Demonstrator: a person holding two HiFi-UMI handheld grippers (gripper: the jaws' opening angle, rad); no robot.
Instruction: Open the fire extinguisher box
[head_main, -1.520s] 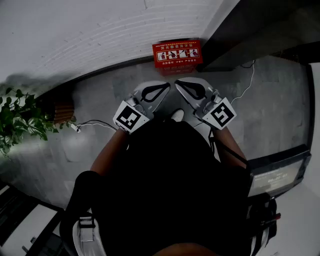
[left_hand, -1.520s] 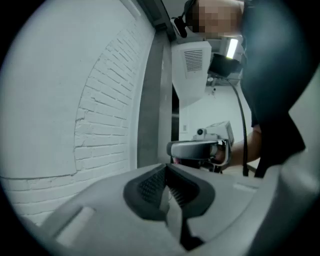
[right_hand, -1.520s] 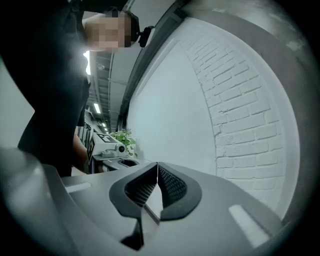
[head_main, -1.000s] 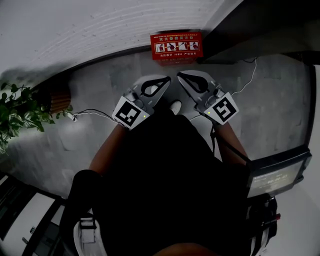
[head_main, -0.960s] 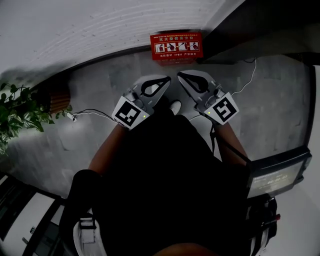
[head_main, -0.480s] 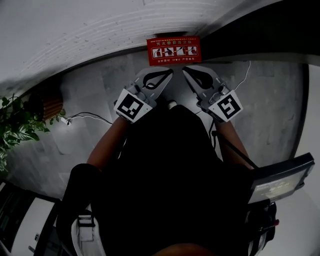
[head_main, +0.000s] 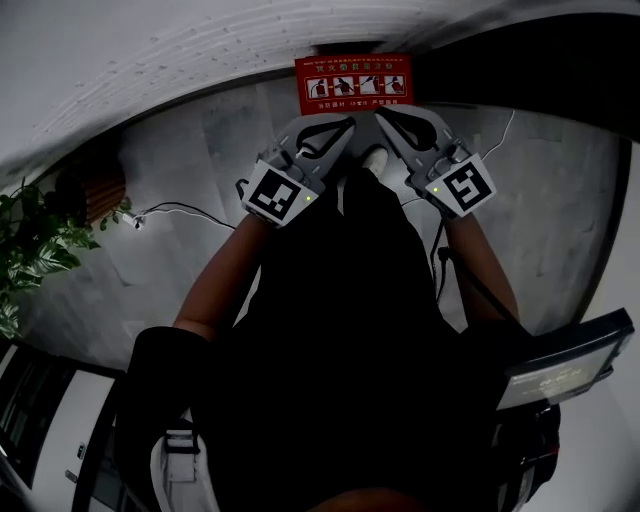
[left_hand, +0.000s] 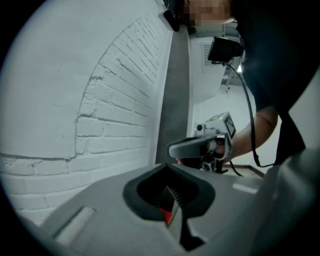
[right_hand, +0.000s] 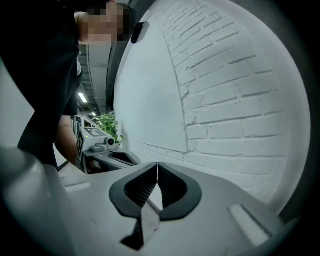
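The red fire extinguisher box (head_main: 353, 72) stands on the grey floor against the white brick wall, with a white strip of pictograms on its top face. My left gripper (head_main: 347, 122) and right gripper (head_main: 380, 114) are held side by side just in front of it, tips over its near edge. Both are shut with nothing between the pads. In the left gripper view the left gripper (left_hand: 167, 165) has its jaws met, and a sliver of red shows through their opening. The right gripper (right_hand: 158, 164) points at the brick wall.
A potted plant (head_main: 35, 250) stands at the left, and a white cable (head_main: 185, 210) lies on the floor beside it. Another cable (head_main: 500, 140) runs at the right, by a dark wall panel. A device with a screen (head_main: 565, 365) hangs at the person's right hip.
The person has stepped towards the wall. Both grippers have moved forward from well short of the box to its near edge. The jaws have stayed shut.
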